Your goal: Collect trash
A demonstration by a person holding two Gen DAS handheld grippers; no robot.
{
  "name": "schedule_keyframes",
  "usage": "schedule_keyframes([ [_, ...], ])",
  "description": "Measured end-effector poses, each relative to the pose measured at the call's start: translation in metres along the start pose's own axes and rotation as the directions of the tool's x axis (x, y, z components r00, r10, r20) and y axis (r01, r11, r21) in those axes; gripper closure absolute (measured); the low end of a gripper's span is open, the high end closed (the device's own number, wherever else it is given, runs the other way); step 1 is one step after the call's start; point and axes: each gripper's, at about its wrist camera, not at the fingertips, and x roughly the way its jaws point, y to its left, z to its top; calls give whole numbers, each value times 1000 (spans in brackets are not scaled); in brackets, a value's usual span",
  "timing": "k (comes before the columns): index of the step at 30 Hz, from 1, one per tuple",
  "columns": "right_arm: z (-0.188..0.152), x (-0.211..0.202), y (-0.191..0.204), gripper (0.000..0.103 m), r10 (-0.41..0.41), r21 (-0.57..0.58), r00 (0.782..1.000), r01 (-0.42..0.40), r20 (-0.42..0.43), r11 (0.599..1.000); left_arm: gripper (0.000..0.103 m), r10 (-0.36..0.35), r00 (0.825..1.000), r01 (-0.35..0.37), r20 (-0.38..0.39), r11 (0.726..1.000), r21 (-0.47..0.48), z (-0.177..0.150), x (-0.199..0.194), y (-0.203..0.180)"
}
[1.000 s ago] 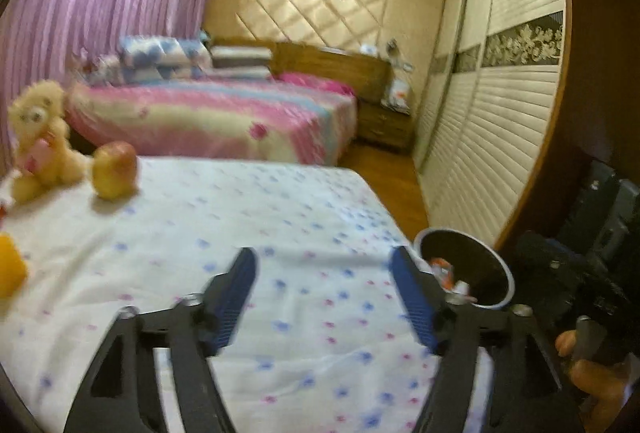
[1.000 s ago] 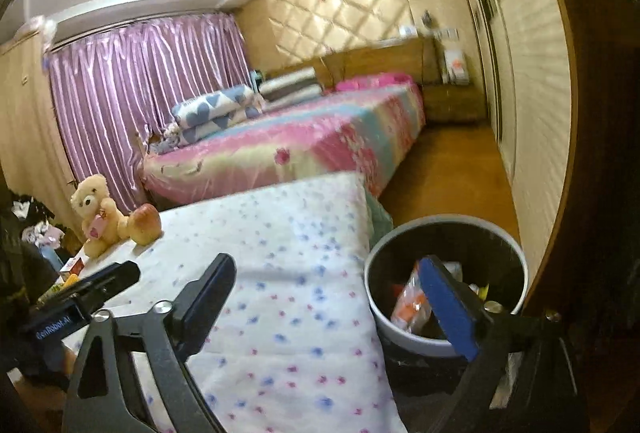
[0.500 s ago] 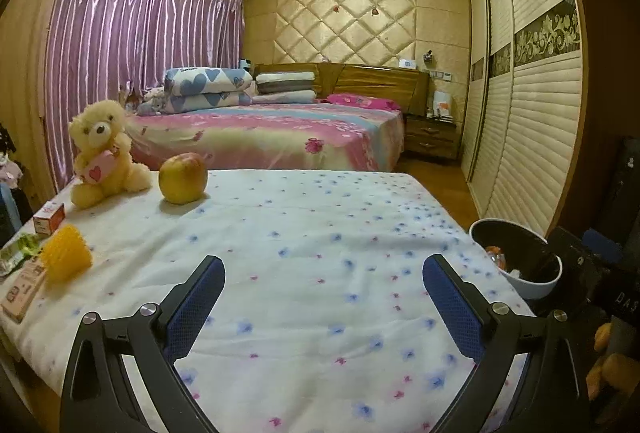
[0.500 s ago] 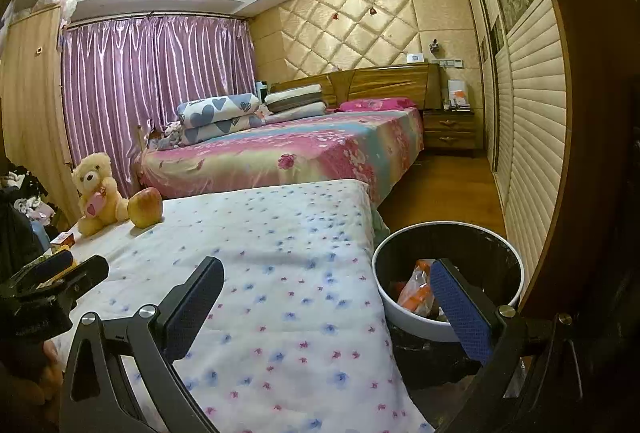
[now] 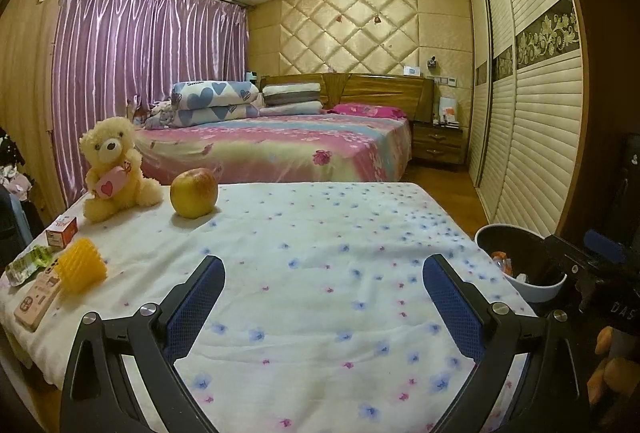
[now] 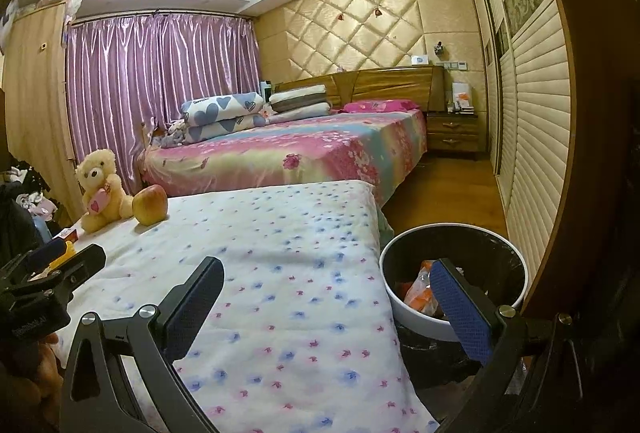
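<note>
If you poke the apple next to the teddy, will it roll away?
Probably a little. The apple is round and sits loose on the flowery cloth, so a push would likely rock or roll it. The soft cloth should slow it. Its smooth skin may slip between the fingers.

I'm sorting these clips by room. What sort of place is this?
A home bedroom, most likely: a made bed with stacked pillows, a wooden nightstand, and louvred wardrobe doors along one wall.
</note>
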Motion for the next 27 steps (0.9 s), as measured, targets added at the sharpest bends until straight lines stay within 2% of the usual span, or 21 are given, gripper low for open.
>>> schedule_keyframes([
  [27, -2, 1, 4, 0, 12, -5, 1000, -12, -9, 1000, 2, -14, 1000, 14, 12, 1000, -1, -1, 0, 9],
])
